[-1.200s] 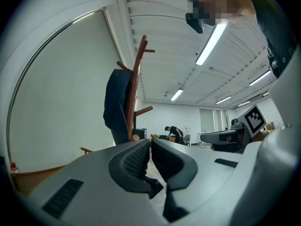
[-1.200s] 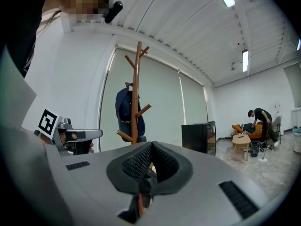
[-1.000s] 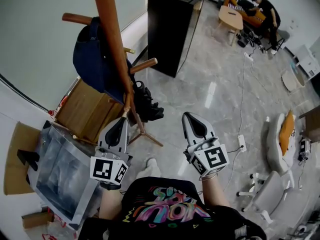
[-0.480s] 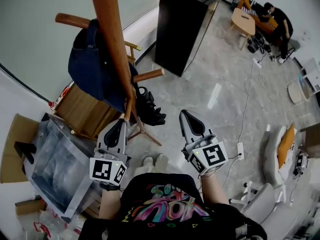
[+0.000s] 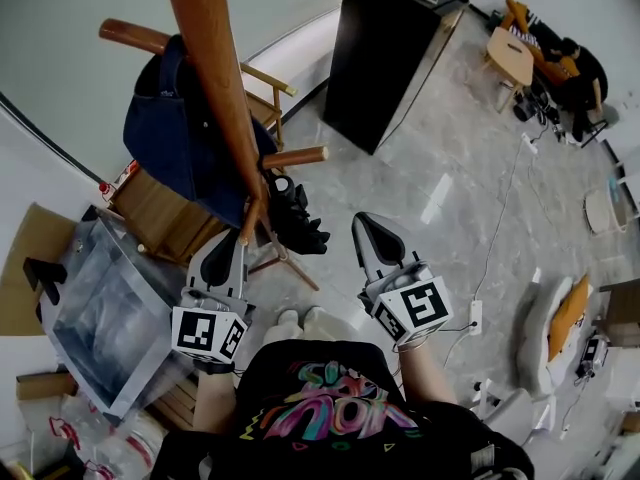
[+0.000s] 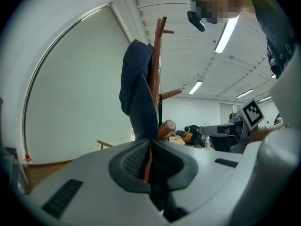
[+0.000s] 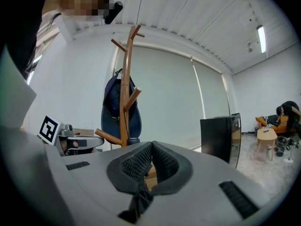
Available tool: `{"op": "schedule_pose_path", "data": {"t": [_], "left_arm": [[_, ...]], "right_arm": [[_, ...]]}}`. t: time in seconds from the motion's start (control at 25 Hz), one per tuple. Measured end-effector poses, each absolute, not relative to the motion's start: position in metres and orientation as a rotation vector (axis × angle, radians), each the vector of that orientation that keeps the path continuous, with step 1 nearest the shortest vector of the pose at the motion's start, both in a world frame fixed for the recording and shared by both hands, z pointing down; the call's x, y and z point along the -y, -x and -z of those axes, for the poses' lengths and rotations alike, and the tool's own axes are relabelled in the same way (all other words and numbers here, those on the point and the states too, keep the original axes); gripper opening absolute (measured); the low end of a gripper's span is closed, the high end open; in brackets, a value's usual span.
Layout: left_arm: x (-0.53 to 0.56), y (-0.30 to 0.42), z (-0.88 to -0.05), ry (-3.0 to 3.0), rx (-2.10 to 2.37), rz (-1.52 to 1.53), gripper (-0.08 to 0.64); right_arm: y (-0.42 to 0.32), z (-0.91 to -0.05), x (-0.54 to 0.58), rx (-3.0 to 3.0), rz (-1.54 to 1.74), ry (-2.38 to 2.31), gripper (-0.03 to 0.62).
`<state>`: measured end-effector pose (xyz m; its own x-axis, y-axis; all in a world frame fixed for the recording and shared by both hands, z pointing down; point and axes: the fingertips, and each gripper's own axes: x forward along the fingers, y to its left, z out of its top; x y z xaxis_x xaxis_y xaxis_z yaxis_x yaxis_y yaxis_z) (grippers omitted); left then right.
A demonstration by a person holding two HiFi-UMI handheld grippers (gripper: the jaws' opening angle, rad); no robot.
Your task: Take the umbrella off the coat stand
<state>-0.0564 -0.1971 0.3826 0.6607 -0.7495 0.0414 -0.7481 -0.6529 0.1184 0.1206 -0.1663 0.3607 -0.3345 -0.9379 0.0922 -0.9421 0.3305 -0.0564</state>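
Note:
The wooden coat stand (image 5: 215,88) rises at the left of the head view, close in front of me. A navy blue cloth thing (image 5: 170,148) hangs from an upper peg. A black bundled thing (image 5: 295,213), perhaps the folded umbrella, sits just below the lower peg (image 5: 295,156). My left gripper (image 5: 232,240) is shut and empty, its tip near the foot of the pole. In the left gripper view the left gripper (image 6: 150,142) points at the stand (image 6: 157,69). My right gripper (image 5: 362,220) is shut and empty, to the right of the black bundle. In the right gripper view the right gripper (image 7: 151,146) has the stand (image 7: 124,88) ahead to its left.
A black cabinet (image 5: 385,58) stands beyond the stand. A wooden chair (image 5: 160,218) and a clear plastic crate (image 5: 100,318) crowd the left. A power strip (image 5: 473,316) with a cable lies on the marble floor at right. A person sits far back right (image 5: 575,63).
Both grippers have moved closer to the coat stand. The stand and the black bundle now lie nearer the grippers' tips. Both pairs of jaws stayed shut.

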Motion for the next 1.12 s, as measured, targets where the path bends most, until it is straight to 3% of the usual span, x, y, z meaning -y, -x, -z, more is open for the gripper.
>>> {"op": "schedule_pose_path", "data": {"t": [0.88,1.12], "left_arm": [[0.185,0.067,-0.396,-2.659,1.394,-0.011,0.033],[0.18,0.071,-0.395,-2.649,1.414,0.0,0.034]], "right_arm": [[-0.096,-0.386,0.19,2.716,-0.205,-1.518,0.019],[-0.08,-0.393,0.193,2.779,-0.209,-1.378,0.135]]}}
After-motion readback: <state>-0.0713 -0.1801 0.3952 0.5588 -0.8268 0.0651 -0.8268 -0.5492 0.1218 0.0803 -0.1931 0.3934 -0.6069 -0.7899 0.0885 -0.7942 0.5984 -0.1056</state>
